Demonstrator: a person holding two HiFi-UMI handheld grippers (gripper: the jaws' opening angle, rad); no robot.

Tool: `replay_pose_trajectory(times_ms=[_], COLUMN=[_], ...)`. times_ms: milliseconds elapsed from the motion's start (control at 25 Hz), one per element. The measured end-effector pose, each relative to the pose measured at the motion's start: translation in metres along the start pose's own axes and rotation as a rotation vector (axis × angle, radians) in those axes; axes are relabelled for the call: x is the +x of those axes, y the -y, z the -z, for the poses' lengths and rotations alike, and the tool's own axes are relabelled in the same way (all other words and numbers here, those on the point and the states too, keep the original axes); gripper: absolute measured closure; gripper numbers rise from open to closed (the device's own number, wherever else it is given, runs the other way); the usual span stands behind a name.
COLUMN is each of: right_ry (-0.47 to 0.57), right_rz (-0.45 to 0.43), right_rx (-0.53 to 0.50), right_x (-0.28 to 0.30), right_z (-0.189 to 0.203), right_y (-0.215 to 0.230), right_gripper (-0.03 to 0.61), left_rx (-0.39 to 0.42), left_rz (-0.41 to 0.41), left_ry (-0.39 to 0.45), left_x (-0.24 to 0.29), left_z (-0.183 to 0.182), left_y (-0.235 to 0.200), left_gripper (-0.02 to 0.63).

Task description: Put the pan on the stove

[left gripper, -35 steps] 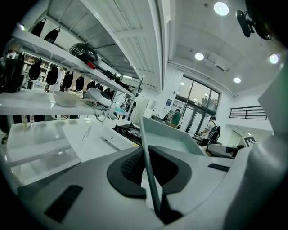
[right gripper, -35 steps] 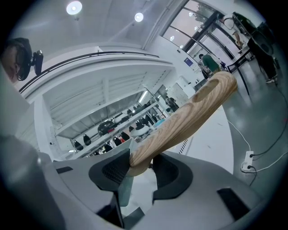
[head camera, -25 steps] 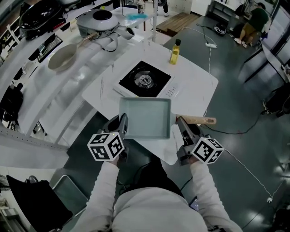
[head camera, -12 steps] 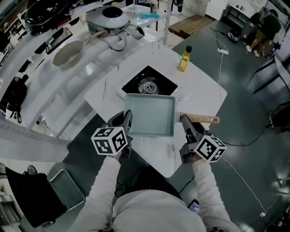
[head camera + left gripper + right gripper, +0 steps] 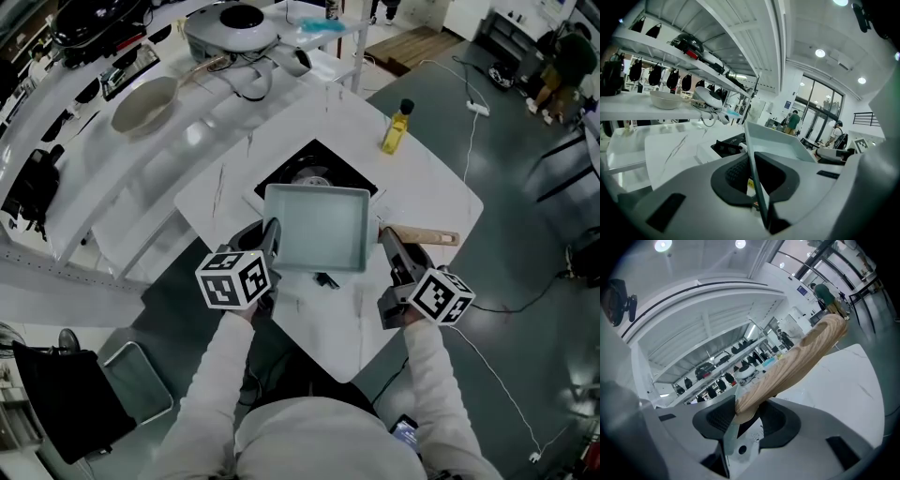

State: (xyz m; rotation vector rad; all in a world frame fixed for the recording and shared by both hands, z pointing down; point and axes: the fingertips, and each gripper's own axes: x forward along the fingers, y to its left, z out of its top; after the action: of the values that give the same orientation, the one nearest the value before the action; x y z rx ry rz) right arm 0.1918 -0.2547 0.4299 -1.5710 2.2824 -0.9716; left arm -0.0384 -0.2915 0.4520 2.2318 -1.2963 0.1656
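A pale rectangular pan (image 5: 317, 225) with a wooden handle (image 5: 431, 236) hangs in the air over the near part of the black-topped stove (image 5: 302, 169). My left gripper (image 5: 270, 246) is shut on the pan's left wall (image 5: 757, 187), which stands edge-on between the pads. The stove (image 5: 727, 146) lies just beyond it in the left gripper view. My right gripper (image 5: 392, 251) is shut on the wooden handle (image 5: 797, 362), which runs up and away from the jaws (image 5: 745, 420). The burner is mostly hidden under the pan.
A yellow oil bottle (image 5: 397, 128) stands on the white table (image 5: 441, 192) beyond the stove to the right. On the long bench at the left are a cream bowl (image 5: 143, 103) and a round appliance (image 5: 234, 26). Cables cross the floor at the right.
Both grippers have carried the pan forward, away from the person. It was short of the stove a second ago and now covers the stove's near half.
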Motion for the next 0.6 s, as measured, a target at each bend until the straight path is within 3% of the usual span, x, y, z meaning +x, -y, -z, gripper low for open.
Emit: replay_pose_trajectory(times_ms=[600], right_ry=[-0.048], right_rz=[0.007], right_rx=[0.030], right_x=[0.057], right_z=[-0.014], right_y=[0.028], right_gripper=[0.397], left_rx=[-0.030], left_rz=[-0.027], left_ry=[-0.015], left_x=[0.051], left_z=[-0.018], left_y=[-0.024], left_gripper=[0.584])
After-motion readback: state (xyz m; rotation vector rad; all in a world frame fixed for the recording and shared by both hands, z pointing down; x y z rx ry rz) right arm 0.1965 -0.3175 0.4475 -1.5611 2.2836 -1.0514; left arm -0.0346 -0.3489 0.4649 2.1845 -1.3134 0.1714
